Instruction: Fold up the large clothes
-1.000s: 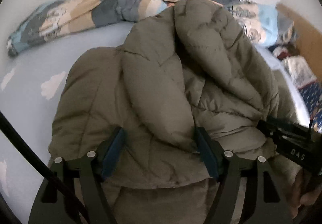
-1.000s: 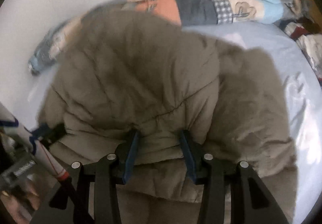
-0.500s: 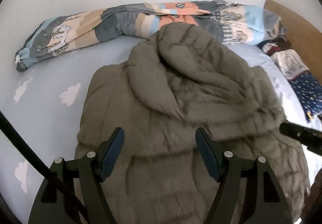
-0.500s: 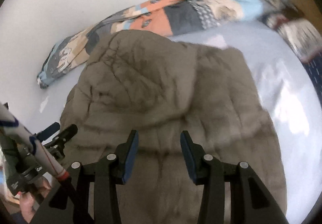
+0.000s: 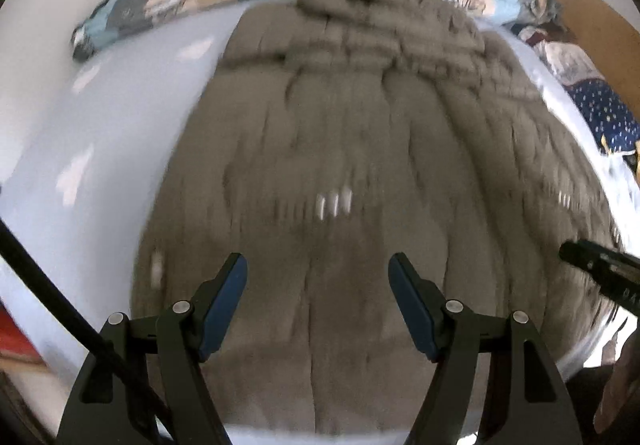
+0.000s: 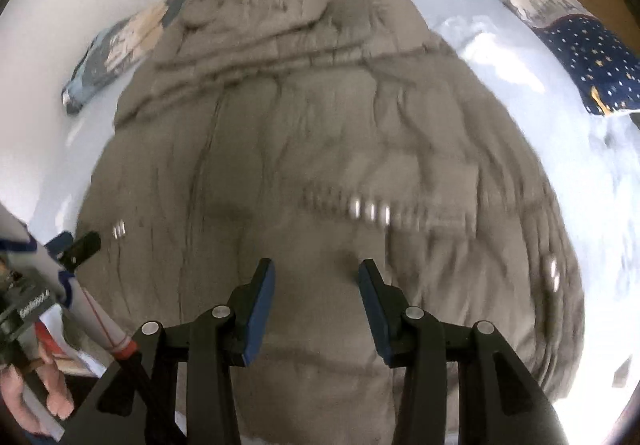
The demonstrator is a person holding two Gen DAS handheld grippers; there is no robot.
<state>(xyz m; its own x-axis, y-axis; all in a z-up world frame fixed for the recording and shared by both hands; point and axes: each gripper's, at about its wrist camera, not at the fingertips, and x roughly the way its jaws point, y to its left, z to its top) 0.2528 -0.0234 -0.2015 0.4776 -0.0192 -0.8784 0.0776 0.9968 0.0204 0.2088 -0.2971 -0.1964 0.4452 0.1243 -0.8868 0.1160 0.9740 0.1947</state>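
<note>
One olive-brown quilted puffer jacket [image 5: 360, 173] lies spread flat across a pale blue bed sheet printed with white clouds [image 5: 100, 149], its stitched channels running lengthwise and its hood [image 6: 256, 5] bunched at the far end against a rolled patchwork quilt in blue, grey, beige and orange [image 5: 168, 1]. Three bright metal snaps [image 6: 370, 211] gleam in a row near the jacket's middle, though motion blur smears them. The left gripper [image 5: 318, 285] hangs over the near hem with its two blue-padded fingers spread wide, gripping nothing. The right gripper [image 6: 316, 285] likewise stands parted above the fabric, nothing between its pads. At the bed's right side sits one navy cloth dotted with small stars [image 6: 592, 65], beside a pile of other clothes [image 5: 560, 53].
</note>
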